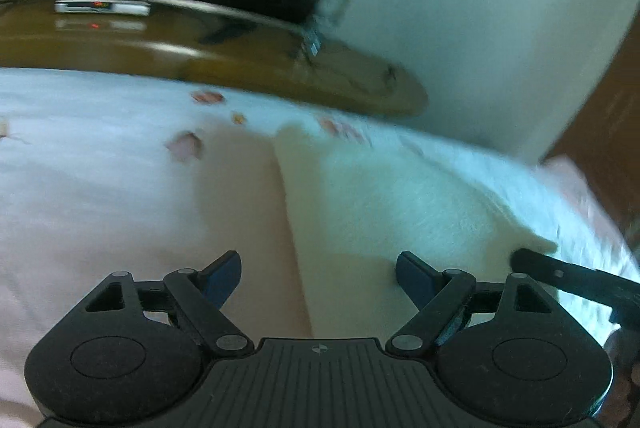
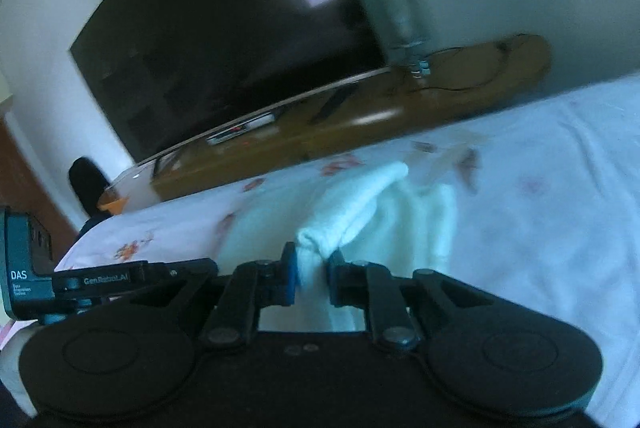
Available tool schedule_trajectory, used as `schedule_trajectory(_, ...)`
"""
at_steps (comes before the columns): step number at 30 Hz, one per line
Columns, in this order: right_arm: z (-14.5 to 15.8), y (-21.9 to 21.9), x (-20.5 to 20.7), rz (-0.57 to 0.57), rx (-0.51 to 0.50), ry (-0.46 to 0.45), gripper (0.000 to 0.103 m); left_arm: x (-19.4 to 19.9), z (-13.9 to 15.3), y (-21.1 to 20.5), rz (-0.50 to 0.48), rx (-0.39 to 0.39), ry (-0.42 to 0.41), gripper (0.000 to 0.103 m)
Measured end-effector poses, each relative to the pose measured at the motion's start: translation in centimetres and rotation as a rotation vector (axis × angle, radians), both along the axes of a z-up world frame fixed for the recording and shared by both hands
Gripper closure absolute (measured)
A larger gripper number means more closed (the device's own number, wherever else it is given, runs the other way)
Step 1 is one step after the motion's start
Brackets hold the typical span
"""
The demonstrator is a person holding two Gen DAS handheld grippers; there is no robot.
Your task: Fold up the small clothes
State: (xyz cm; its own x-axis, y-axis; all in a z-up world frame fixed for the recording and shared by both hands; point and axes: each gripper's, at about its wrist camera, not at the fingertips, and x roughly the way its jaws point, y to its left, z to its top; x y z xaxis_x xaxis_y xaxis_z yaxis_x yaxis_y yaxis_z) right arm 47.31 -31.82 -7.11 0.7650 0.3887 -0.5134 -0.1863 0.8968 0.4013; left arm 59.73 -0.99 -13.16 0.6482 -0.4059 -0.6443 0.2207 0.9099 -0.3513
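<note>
- Right gripper [image 2: 312, 274] pinched a bunched corner of the white garment [image 2: 360, 195]; garment lay on the floral bedsheet [image 2: 540, 187]
- Left gripper [image 1: 318, 278] hovered wide over its near edge, holding nothing
- Judgement: carry the pinched corner low and evenly; left should pin the fold line

small white fleecy cloth garment [image 2: 380, 211] | state: bunched, one corner lifted and pinched, rest draped | lies: on floral white bedsheet [image 2: 540, 187], 12 o'clock of right wrist view, 3 o'clock of left
</note>
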Motion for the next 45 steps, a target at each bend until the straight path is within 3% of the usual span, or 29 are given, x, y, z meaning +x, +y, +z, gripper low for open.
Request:
schedule_trajectory(2, -2.2, -1.1, 0.8, -0.082, 0.028, 0.100, 0.088, 0.1, -0.2, -1.3, -0.025, 0.053, 0.010, 0.019)
schedule_trajectory(4, -4.0, -2.5, 1.1, -0.088, 0.127, 0.158, 0.087, 0.0, 0.0, -1.6, -0.031, 0.067, 0.001, 0.019)
schedule_trajectory(7, -4.2, -3.5, 1.2, -0.083, 0.194, 0.169, 0.085, 0.0, 0.2, -1.5, -0.029, 0.066, 0.000, 0.019)
schedule_trajectory(11, -3.3, -3.3, 1.4, -0.074, 0.157, 0.131, 0.077, -0.1, 0.7, -1.0, 0.002, 0.060, -0.040, 0.019)
schedule_trajectory(14, -2.4, -3.7, 2.0, -0.092, 0.114, 0.082, 0.070, 0.8, 0.4, -0.9, 0.008, 0.027, -0.022, 0.019)
schedule_trajectory(18, -2.9, -4.2, 5.1, -0.087, 0.152, 0.107, 0.070, 2.4, 0.0, -1.2, 0.008, 0.011, -0.012, 0.019)
schedule_trajectory(19, -3.0, -4.1, 5.9, -0.078, 0.153, 0.116, 0.070, 2.8, 0.0, -1.2, 0.008, 0.012, -0.012, 0.019)
schedule_trajectory(23, -3.5, -3.7, 6.3, -0.081, 0.110, 0.137, 0.093, 3.5, -0.1, -1.4, -0.007, 0.022, -0.009, 0.019)
schedule_trajectory(28, -3.8, -4.4, 3.7, -0.168, 0.089, 0.153, 0.096, 4.1, -0.4, -2.3, -0.051, 0.062, 0.010, 0.018)
schedule_trajectory(29, -4.4, -4.8, 3.8, -0.178, 0.122, 0.163, 0.095, 4.1, -0.3, -2.3, -0.051, 0.067, 0.007, 0.017)
schedule_trajectory(30, -4.5, -5.0, 4.0, -0.179, 0.143, 0.163, 0.093, 3.8, -0.1, -2.1, -0.047, 0.064, 0.004, 0.017)
schedule_trajectory(32, -3.8, -5.2, 3.6, -0.177, 0.148, 0.156, 0.077, 2.7, 0.4, -1.3, -0.049, 0.026, -0.003, 0.017)
schedule_trajectory(36, -2.0, -5.8, -1.2, -0.114, 0.153, 0.120, 0.077, -1.6, 0.9, 0.7, -0.013, -0.026, -0.025, 0.017)
schedule_trajectory(41, -3.2, -5.8, -6.7, -0.116, 0.219, 0.185, 0.077, -8.9, -0.2, 2.8, 0.051, -0.087, -0.028, 0.017)
schedule_trajectory(45, -3.9, -4.8, -8.8, -0.109, 0.266, 0.213, 0.077, -11.1, -1.6, 3.7, 0.083, -0.133, 0.015, 0.017)
